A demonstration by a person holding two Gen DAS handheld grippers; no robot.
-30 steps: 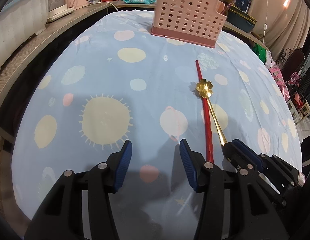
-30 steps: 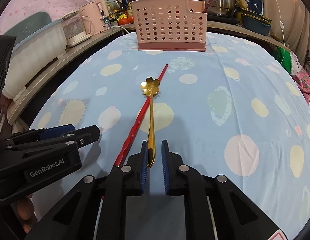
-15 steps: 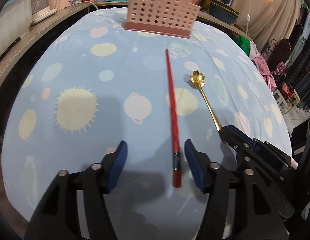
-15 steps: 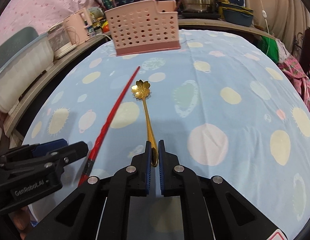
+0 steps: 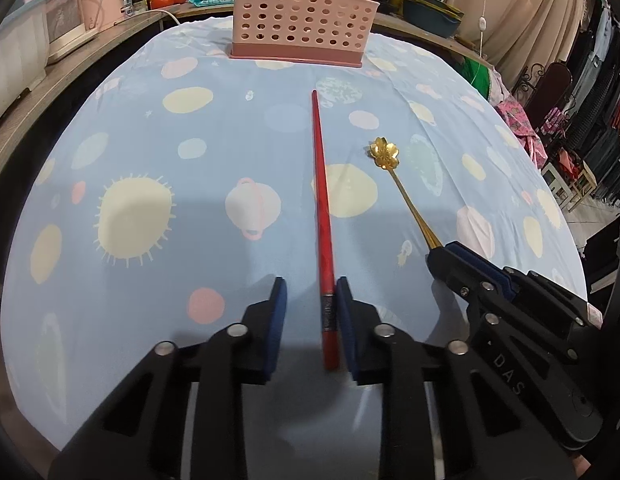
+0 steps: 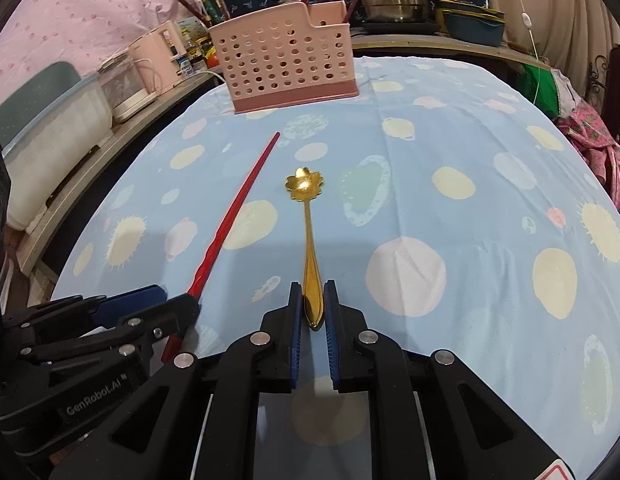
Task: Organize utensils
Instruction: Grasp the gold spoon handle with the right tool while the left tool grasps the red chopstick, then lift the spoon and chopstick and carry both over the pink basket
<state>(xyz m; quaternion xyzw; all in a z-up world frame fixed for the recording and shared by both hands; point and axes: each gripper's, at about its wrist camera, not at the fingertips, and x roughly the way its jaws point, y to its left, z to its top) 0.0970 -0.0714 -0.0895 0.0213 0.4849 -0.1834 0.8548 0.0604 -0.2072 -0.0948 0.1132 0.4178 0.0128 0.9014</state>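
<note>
since a second ago the left gripper has slid right to straddle the red chopstick, and its jaws are closing around the near end, right pad touching, left pad apart. right gripper clamps the gold flower spoon by its handle tip, though its jaws are easing open. both utensils lie on the spotted tablecloth; neither is yet in the far pink basket, so sorting has barely begun.

Open cloth before pink basket
</note>
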